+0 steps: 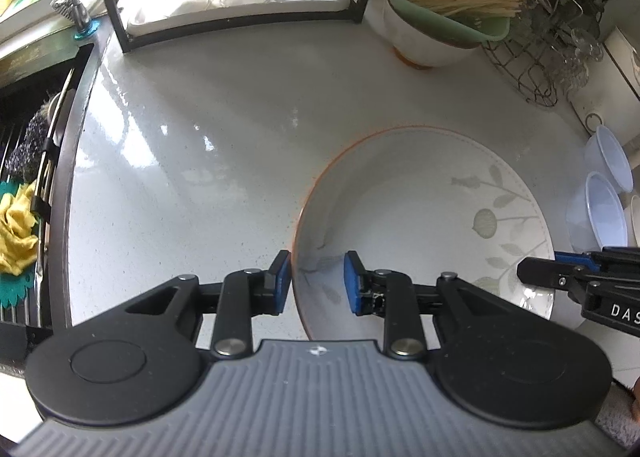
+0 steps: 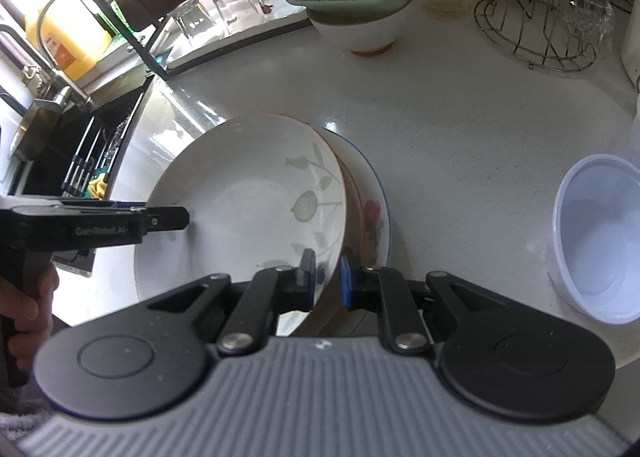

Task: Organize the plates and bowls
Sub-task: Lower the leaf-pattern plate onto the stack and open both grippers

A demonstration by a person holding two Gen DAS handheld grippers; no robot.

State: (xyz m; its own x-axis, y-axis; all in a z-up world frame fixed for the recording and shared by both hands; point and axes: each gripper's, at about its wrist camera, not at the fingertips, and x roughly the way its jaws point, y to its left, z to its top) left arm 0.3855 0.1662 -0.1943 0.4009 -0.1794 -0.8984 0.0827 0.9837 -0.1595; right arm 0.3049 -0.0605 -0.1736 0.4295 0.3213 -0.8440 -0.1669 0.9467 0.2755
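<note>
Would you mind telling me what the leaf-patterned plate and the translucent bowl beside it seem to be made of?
Leaf-patterned plate: likely glazed ceramic, being opaque white and glossy with an orange-brown rim. Translucent bowl: probably plastic, with thin, cloudy, see-through walls.

Bare white counter is lying open leftward; black glass rack, noodle-filled green basket and translucent plastic bowls are blocking beyond.

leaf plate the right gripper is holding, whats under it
Under the tilted leaf plate lies a flowered plate with a blue rim, flat on the counter. Only its right side and a red flower show; the rest is covered.
</note>
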